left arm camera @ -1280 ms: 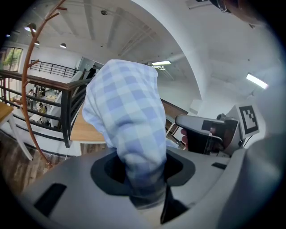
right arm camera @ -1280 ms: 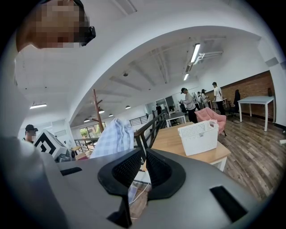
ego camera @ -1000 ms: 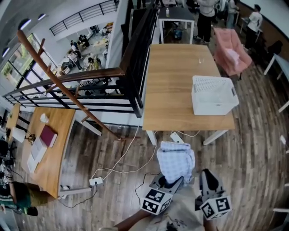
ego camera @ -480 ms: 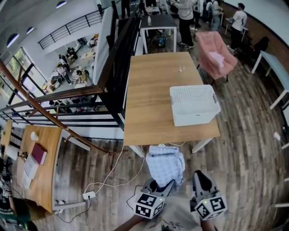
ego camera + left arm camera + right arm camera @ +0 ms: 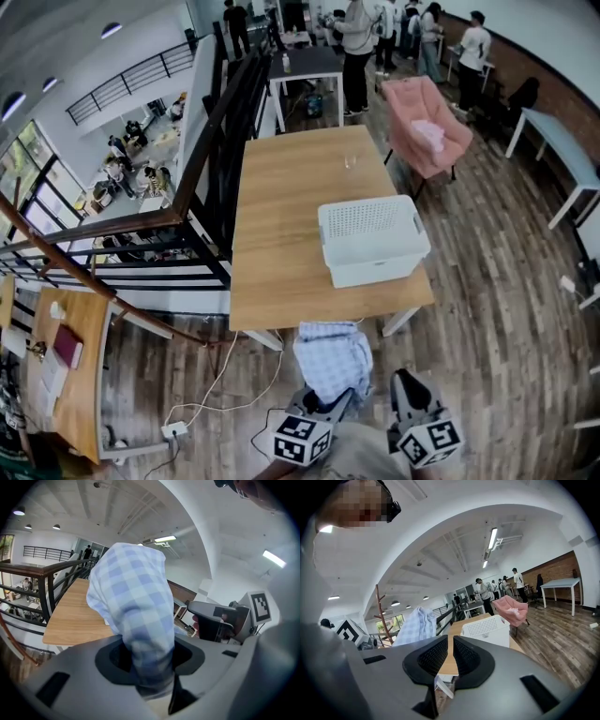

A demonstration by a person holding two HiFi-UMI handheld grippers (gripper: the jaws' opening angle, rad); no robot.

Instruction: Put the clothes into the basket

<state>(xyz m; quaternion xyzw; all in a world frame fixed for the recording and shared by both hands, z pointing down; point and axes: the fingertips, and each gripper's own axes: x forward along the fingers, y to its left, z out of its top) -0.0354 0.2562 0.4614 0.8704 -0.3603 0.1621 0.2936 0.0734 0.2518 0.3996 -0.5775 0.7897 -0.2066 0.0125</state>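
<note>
A blue-and-white checked cloth (image 5: 330,356) hangs bunched from my left gripper (image 5: 328,401), whose jaws are shut on its lower part; in the left gripper view the cloth (image 5: 131,606) rises out of the left gripper (image 5: 150,656) and hides much of the scene. My right gripper (image 5: 405,389) is beside it on the right, shut with nothing between its pads (image 5: 451,656). The white perforated basket (image 5: 380,267) stands on the near right part of the wooden table (image 5: 281,244), ahead of both grippers. The right gripper view shows the basket (image 5: 485,629) too.
A black railing (image 5: 211,159) runs along the table's left side. A pink armchair (image 5: 424,141) stands at the far right, with several people beyond it. A white cable (image 5: 246,375) and power strip (image 5: 173,431) lie on the wood floor. A glass (image 5: 349,161) stands on the table.
Both grippers and the held cloth have moved forward toward the table. The table edge and basket now lie much closer, and the cloth nearly reaches the table's near edge.
</note>
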